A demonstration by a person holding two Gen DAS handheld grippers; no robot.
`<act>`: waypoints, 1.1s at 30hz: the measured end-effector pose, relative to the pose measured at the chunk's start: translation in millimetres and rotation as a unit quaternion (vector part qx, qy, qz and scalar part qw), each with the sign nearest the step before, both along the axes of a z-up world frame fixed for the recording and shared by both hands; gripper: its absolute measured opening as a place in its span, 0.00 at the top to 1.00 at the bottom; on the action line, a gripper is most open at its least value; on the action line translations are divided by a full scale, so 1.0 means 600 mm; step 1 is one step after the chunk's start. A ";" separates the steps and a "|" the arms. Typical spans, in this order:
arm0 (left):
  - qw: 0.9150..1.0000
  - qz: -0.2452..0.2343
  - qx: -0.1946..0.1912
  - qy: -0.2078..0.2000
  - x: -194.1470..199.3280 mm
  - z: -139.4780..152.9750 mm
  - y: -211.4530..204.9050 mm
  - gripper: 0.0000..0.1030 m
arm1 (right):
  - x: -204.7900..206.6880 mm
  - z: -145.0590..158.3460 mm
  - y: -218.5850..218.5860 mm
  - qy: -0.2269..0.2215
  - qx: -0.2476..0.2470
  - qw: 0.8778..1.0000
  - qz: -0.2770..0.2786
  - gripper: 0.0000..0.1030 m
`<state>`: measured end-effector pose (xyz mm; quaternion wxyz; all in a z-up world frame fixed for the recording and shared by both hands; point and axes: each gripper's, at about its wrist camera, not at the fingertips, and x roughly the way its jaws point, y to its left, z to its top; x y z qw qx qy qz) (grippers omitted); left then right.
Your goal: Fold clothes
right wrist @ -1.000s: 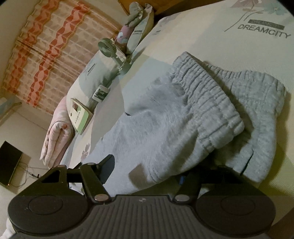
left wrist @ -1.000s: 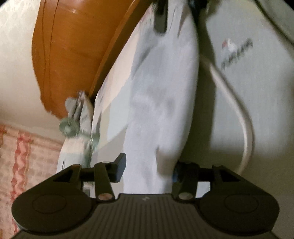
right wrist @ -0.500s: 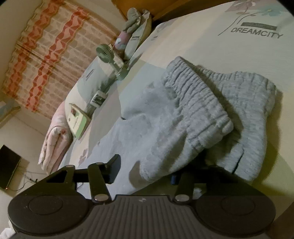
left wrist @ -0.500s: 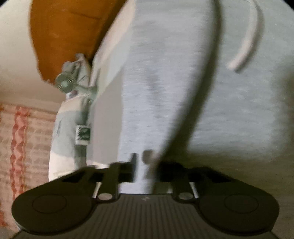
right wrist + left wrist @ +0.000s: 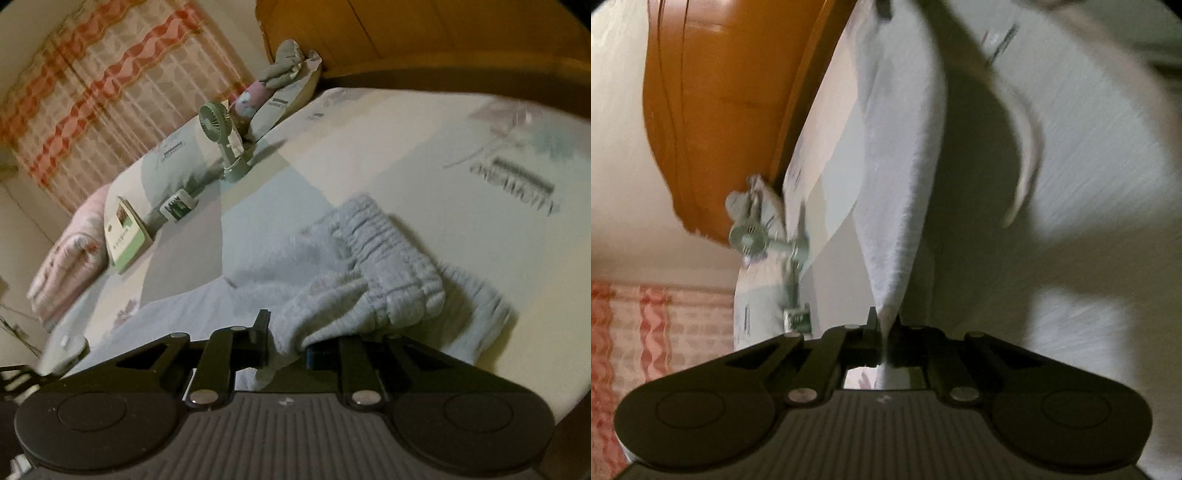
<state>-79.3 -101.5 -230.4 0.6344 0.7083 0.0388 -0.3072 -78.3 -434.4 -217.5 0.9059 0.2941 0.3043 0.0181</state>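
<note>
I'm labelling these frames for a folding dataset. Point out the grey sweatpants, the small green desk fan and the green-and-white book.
Grey sweatpants [image 5: 391, 254], right wrist view, ribbed waistband.
Small green desk fan [image 5: 213, 121], right wrist view, round grille.
Green-and-white book [image 5: 123, 236], right wrist view, front cover.

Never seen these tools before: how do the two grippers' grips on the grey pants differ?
The left gripper is fully shut, pinching a thin edge of the grey pants; the right gripper is closing on a thick bunch near the elastic waistband. Both hold the same garment over the bed.
</note>
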 end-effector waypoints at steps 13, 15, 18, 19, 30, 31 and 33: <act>0.992 -0.033 0.008 0.119 -0.104 -0.018 -0.018 0.98 | -0.021 -0.025 -0.039 0.060 -0.026 0.998 0.020 0.81; 0.992 -0.027 0.001 0.126 -0.104 -0.014 -0.017 0.98 | -0.024 -0.021 -0.040 0.059 -0.020 0.998 0.017 0.83; 0.990 -0.022 -0.004 0.138 -0.097 -0.013 -0.013 0.98 | -0.036 0.000 -0.036 0.040 -0.026 0.999 0.022 0.83; 0.990 -0.020 -0.006 0.142 -0.095 -0.013 -0.011 0.98 | -0.037 -0.003 -0.034 0.046 -0.028 0.998 0.023 0.83; 0.983 -0.004 -0.016 0.184 -0.094 -0.025 0.005 0.98 | -0.051 -0.022 -0.028 0.071 -0.034 0.997 0.017 0.84; 0.982 -0.002 -0.020 0.188 -0.093 -0.025 0.005 0.98 | -0.050 -0.025 -0.028 0.073 -0.036 0.997 0.017 0.84; 0.980 0.002 -0.025 0.195 -0.093 -0.028 0.005 0.98 | -0.049 -0.029 -0.028 0.078 -0.041 0.996 0.017 0.84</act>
